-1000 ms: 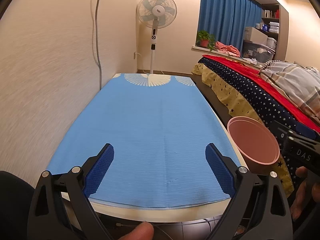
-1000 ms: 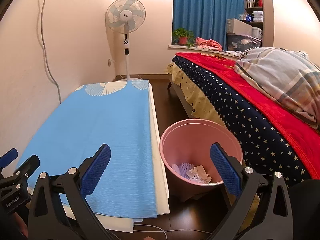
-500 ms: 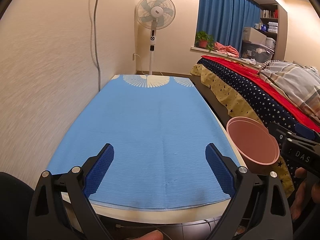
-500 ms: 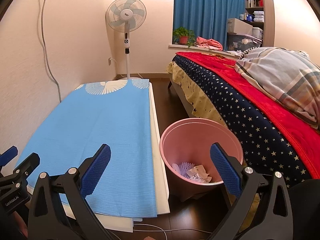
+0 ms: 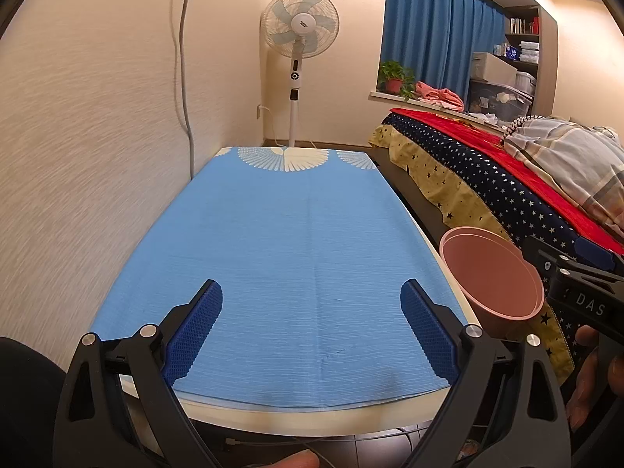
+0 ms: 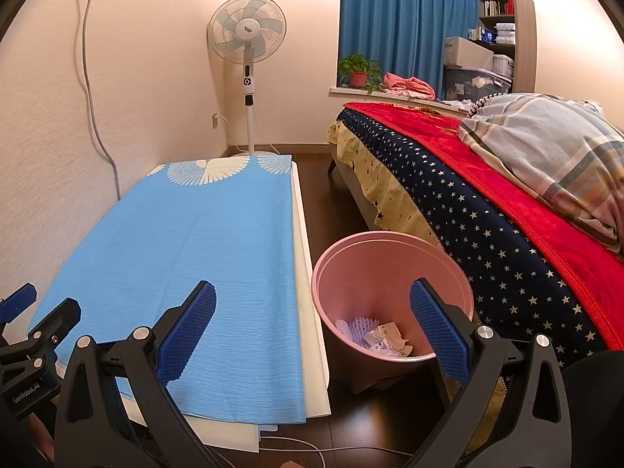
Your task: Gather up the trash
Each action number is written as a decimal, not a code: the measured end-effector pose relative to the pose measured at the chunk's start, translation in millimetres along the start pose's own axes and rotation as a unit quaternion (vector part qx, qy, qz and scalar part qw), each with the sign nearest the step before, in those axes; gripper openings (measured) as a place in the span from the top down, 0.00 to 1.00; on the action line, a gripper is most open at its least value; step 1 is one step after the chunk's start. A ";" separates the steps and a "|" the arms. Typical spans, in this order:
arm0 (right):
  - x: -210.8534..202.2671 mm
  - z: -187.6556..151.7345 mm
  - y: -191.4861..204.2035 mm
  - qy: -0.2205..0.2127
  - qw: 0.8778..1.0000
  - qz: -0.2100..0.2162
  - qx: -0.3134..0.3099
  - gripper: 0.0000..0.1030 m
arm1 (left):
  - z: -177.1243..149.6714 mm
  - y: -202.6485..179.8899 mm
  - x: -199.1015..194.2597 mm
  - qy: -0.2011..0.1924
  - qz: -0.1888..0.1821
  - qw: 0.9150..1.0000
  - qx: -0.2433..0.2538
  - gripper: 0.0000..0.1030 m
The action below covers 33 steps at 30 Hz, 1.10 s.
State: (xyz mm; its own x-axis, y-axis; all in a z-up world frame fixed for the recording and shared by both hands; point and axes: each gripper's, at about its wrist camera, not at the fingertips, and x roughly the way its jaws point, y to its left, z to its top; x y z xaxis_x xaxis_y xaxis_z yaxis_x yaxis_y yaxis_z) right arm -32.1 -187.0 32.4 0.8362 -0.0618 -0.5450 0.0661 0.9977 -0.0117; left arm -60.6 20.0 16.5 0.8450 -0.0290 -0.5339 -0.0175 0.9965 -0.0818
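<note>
Both your left gripper (image 5: 311,323) and right gripper (image 6: 312,325) gape wide, empty — no scraps show beside the pink bin (image 6: 392,296), so scan its surroundings slowly.

The left gripper (image 5: 311,329) and the right gripper (image 6: 312,329) are level, fingers spread wide, both empty.

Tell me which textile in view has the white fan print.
The light blue cloth spread flat on the low table by the wall, printed at its far end. The red blanket, starred navy cover and plaid quilt on the bed lack it.
</note>
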 end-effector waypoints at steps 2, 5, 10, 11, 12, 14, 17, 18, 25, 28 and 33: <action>0.0 -0.1 0.1 0.000 1.000 0.000 0.000 0.05 | 0.0 0.0 0.1 0.000 0.000 1.000 0.000 0.13; 0.1 -0.1 0.0 0.000 1.000 0.000 0.000 0.05 | 0.0 0.5 -0.4 -0.001 0.000 1.000 0.000 0.13; -0.7 0.1 -0.5 0.000 1.000 -0.001 0.000 0.05 | 0.8 0.4 -0.1 -0.001 -0.001 1.000 0.000 0.13; -0.6 0.1 -0.6 0.000 1.000 -0.001 0.000 0.05 | 0.8 0.4 -0.3 -0.001 -0.001 1.000 0.001 0.13; -0.6 0.0 -0.7 0.000 1.000 -0.001 -0.001 0.05 | 0.8 -0.1 -0.4 -0.002 -0.001 1.000 0.001 0.13; -0.7 0.0 -0.8 0.000 1.000 -0.001 -0.001 0.05 | 0.9 -0.8 -1.1 -0.003 -0.002 1.000 0.001 0.13; -0.7 0.1 -1.1 0.000 1.000 -0.001 -0.001 0.05 | 1.2 -1.5 -1.4 -0.002 -0.003 1.000 0.002 0.13; -0.7 0.0 -0.9 0.000 1.000 -0.001 -0.001 0.05 | 0.7 -1.5 -1.8 -0.003 -0.003 1.000 0.002 0.13; -0.7 -0.1 -1.3 0.000 1.000 -0.001 -0.001 0.05 | 0.7 -2.2 -3.4 -0.004 -0.004 1.000 0.003 0.13; -0.7 0.0 -0.9 0.000 1.000 -0.001 0.000 0.05 | 1.0 -2.0 -3.0 -0.004 -0.004 1.000 0.002 0.13; -0.6 0.0 -0.8 0.000 1.000 -0.001 -0.001 0.05 | 1.4 -2.8 -3.3 -0.007 -0.005 1.000 0.002 0.13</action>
State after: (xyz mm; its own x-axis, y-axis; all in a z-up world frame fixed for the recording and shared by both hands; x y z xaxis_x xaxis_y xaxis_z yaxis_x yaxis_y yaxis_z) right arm -32.7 -187.8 32.8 0.8361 -0.0637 -0.5449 0.0670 0.9977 -0.0138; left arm -62.6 17.4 19.7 0.8528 -0.0370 -0.5210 -0.0078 0.9965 -0.0835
